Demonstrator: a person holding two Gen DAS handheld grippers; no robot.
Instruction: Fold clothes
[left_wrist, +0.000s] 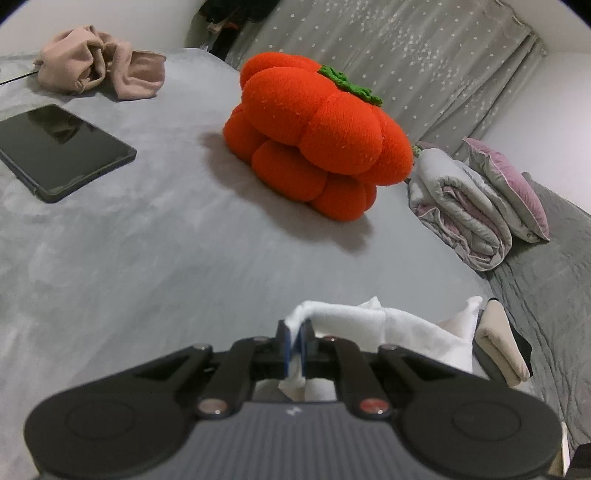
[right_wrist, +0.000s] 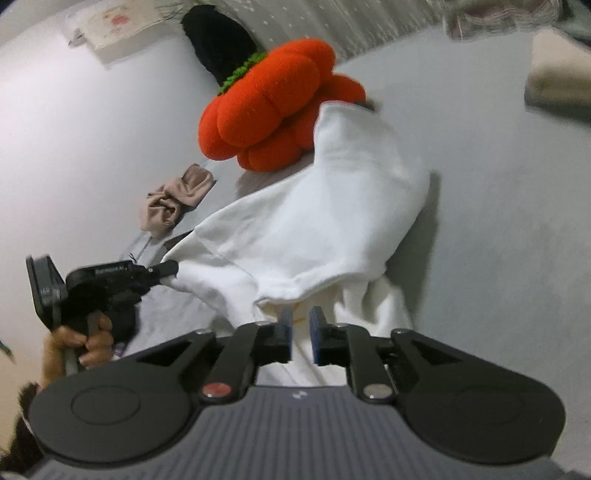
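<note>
A white garment (right_wrist: 314, 221) hangs lifted above the grey bed. My left gripper (left_wrist: 295, 338) is shut on a bunched edge of the white garment (left_wrist: 343, 321); it also shows in the right wrist view (right_wrist: 166, 269), pinching the cloth's left corner. My right gripper (right_wrist: 300, 332) sits at the garment's lower hem with its blue pads a small gap apart; white cloth lies between and behind them, and the grip is unclear.
An orange pumpkin cushion (left_wrist: 314, 133) sits mid-bed. A dark tablet (left_wrist: 59, 151) and a crumpled beige garment (left_wrist: 99, 70) lie far left. A rolled quilt (left_wrist: 458, 210), pink pillow (left_wrist: 509, 184) and folded beige cloth (left_wrist: 498, 343) lie right. Grey bed sheet (left_wrist: 147, 258) spreads around.
</note>
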